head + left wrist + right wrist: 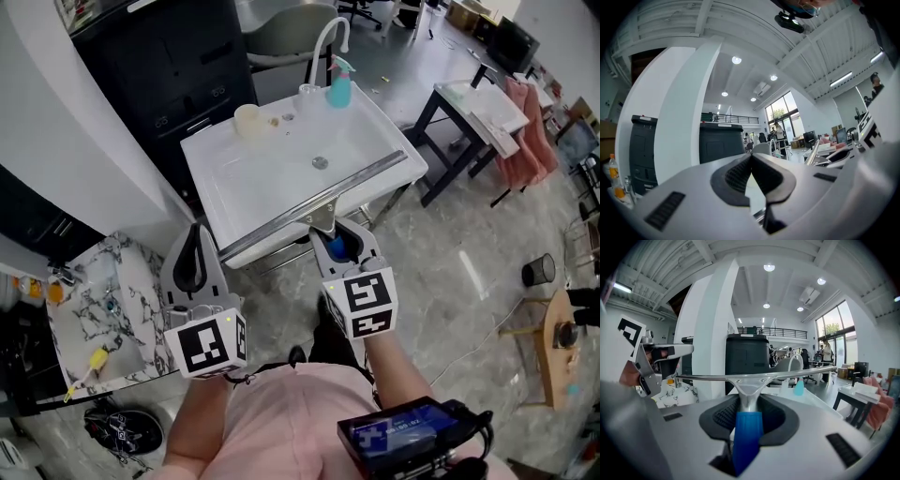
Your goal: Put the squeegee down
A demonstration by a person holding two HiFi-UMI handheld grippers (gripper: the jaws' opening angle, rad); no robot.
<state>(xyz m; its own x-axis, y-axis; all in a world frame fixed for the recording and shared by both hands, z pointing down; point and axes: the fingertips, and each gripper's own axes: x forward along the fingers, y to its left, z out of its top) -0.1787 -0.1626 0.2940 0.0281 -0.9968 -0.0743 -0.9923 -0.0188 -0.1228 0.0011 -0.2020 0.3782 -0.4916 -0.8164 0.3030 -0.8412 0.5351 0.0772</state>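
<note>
The squeegee [319, 200] has a long metal blade and a blue handle [337, 248]. My right gripper [336, 232] is shut on that handle and holds the blade level over the front edge of the white sink [281, 164]. In the right gripper view the blue handle [746, 437] sits between the dark pads, and the blade [750, 377] runs across in front. My left gripper [195, 246] hovers to the left of the sink, above the marble counter [122, 281]. Its jaws [751, 159] meet at the tips with nothing between them.
A faucet [328, 33], a teal spray bottle [339, 84] and a cream cup [247, 120] stand along the sink's back rim. A dark cabinet [159, 56] is behind. A black-legged table [469, 112] stands to the right, with a wooden stool [553, 347] on the floor.
</note>
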